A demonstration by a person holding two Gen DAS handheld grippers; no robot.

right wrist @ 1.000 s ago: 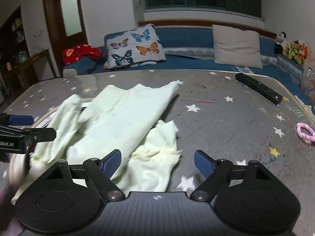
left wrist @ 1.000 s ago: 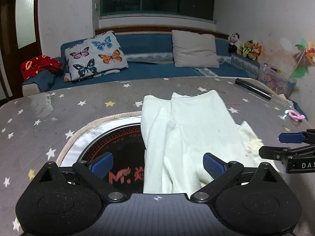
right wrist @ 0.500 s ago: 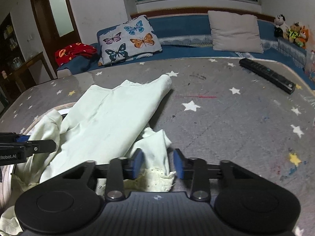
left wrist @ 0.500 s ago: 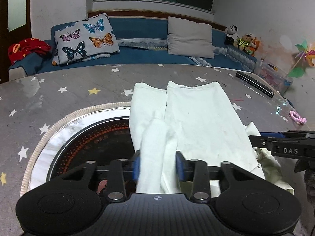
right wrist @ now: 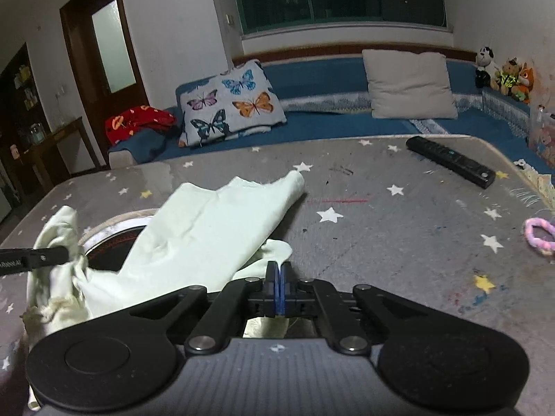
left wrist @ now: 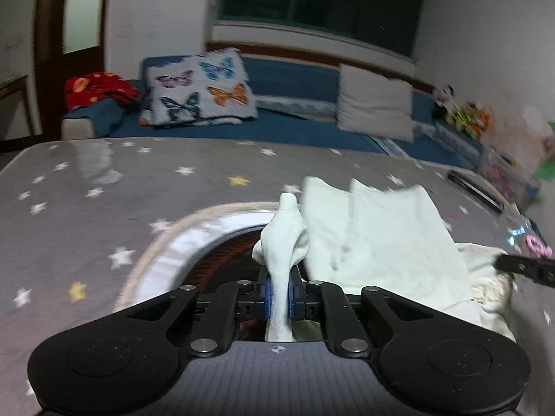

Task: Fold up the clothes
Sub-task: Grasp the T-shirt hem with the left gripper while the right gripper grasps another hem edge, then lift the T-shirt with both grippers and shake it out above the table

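Both grippers (left wrist: pixel 278 293) (right wrist: pixel 278 289) have clamped, apparently pinching the trousers' (right wrist: pixel 215 228) near end.

no legible txt, left claw (right wrist: pixel 33 260) print blurred

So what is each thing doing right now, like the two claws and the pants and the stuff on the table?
Left claw: shut on a bunched fold of the pale pants.
Right claw: shut on the pants' edge.
Pale pants: partly spread flat, near end lifted and crumpled.
Remote: lying flat on the table, apart from the pants.
Pink ring: lying flat near the table edge.
Table: covered by a starry cloth.
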